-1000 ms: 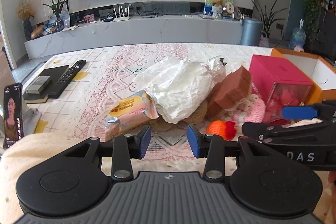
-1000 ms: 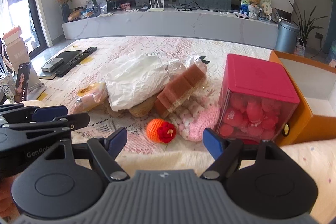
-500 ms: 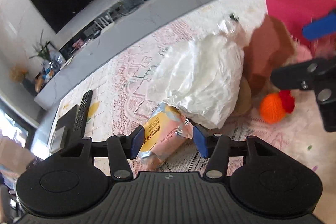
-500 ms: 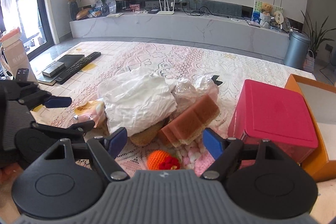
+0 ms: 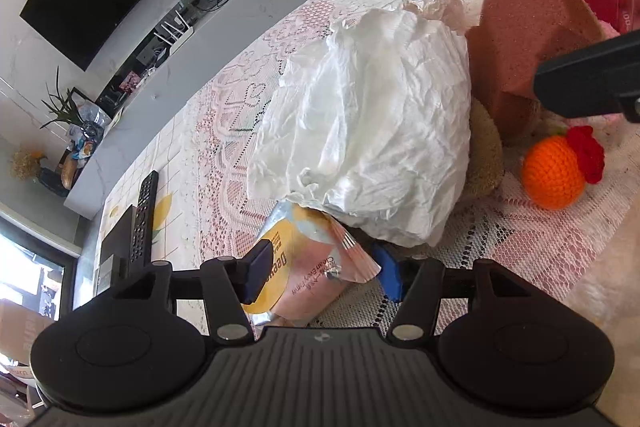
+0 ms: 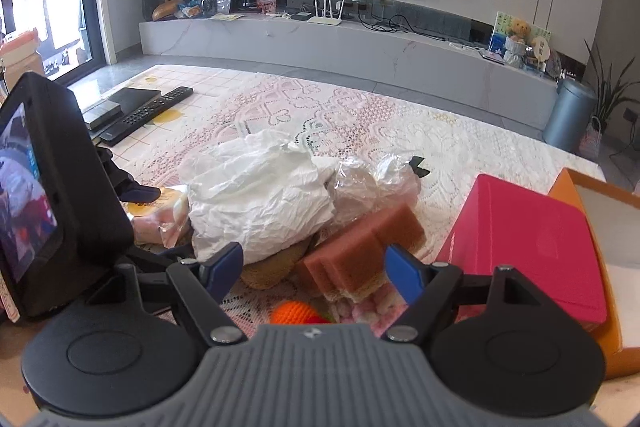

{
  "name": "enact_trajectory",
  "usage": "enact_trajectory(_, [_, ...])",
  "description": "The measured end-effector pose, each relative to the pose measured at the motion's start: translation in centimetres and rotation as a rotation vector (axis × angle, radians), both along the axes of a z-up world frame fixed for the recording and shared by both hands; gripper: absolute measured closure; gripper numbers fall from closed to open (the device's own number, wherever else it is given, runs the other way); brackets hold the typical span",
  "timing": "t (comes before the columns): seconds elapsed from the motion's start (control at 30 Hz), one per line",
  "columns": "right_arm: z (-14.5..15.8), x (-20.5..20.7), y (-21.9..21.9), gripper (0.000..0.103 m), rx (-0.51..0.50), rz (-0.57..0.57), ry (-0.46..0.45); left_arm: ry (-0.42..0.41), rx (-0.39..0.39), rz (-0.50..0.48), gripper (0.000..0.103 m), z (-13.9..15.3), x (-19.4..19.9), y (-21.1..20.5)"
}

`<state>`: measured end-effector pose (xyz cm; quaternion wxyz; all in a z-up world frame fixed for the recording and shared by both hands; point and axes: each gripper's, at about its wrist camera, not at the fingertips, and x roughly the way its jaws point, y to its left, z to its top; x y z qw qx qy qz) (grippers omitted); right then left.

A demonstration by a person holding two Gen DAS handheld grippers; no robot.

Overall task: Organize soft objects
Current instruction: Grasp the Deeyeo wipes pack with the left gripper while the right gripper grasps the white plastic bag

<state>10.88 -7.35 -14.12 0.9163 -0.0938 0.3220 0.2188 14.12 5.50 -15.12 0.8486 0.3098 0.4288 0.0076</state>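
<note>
From left to right, the wet-wipe pack (image 5: pixel 304 267), white crumpled bag (image 5: pixel 368 147), brown sponge (image 5: pixel 524 39) and orange crocheted ball (image 5: pixel 554 173) lie heaped on the lace cloth (image 5: pixel 540 227), none yet sorted. The left gripper (image 5: pixel 320 273) brackets the pack with spread fingers, gripping nothing. Only the right-wrist view shows the right gripper (image 6: pixel 316 267) wide and empty above the sponge, and the orange box (image 6: pixel 612 227) beyond the pink box (image 6: pixel 528 227).

On the desk (image 6: pixel 360 115) we see the bag (image 6: pixel 260 203) at centre, the packet (image 6: pixel 160 211) at its nine o'clock, the sponge (image 6: pixel 360 251) at four, the ball (image 6: pixel 294 311) at six, and the box (image 6: pixel 520 239) at three.
</note>
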Motion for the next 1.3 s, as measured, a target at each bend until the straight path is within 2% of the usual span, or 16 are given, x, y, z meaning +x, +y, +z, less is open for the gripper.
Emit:
enact_trajectory(0.1, [0.1,0.2,0.0,0.025,-0.007,0.0,-0.004,0.007,-0.026,-0.003,0.049,-0.1,0.1,0.2])
enact_trajectory(0.17, [0.3,0.3,0.2,0.025,-0.008,0.006,-0.011,-0.008,-0.043,0.001,0.065,0.1,0.0,0.4])
enact_trajectory(0.27, [0.6,0.5,0.6,0.025,-0.021,0.021,-0.03,-0.046,-0.089,0.027,0.081,1.0,-0.4,0.9])
enact_trajectory(0.33, [0.9,0.6,0.9,0.025,-0.029,0.027,-0.046,-0.075,-0.15,0.058,0.082,1.9,-0.6,1.8])
enact_trajectory(0.47, [1.6,1.4,1.6,0.025,-0.03,0.042,-0.075,-0.123,-0.346,0.13,0.084,3.9,-1.2,4.4])
enact_trajectory(0.6, [0.9,2.7,3.1,0.021,-0.04,0.081,-0.044,-0.147,-0.482,0.198,0.085,5.1,-1.6,6.2])
enact_trajectory(0.77, [-0.8,4.5,5.7,0.007,-0.046,0.156,-0.005,-0.158,-0.541,0.244,0.085,5.4,-1.6,7.4])
enact_trajectory(0.87, [-1.8,5.6,7.2,0.005,-0.083,0.163,-0.002,-0.167,-0.589,0.273,0.085,5.6,-1.6,8.4])
enact_trajectory(0.97, [-2.5,7.2,7.8,0.003,-0.07,0.163,0.033,-0.162,-0.643,0.292,0.085,5.6,-1.6,9.3])
enact_trajectory(1.03, [-2.9,7.7,8.0,0.004,-0.05,0.163,0.052,-0.161,-0.652,0.294,0.085,5.5,-1.6,9.4])
enact_trajectory(1.07, [-3.0,7.8,8.0,0.007,-0.043,0.166,0.055,-0.16,-0.651,0.291,0.085,5.4,-1.6,9.3])
enact_trajectory(1.2, [-3.8,7.5,8.7,0.046,-0.102,0.156,0.048,-0.153,-0.643,0.279,0.085,5.1,-1.7,8.8])
enact_trajectory(1.23, [-3.9,7.3,8.6,0.048,-0.104,0.156,0.042,-0.152,-0.643,0.279,0.085,5.1,-1.7,8.8])
enact_trajectory(1.3, [-3.9,6.8,8.4,0.065,-0.107,0.159,0.023,-0.152,-0.646,0.28,0.085,5.0,-1.8,8.8])
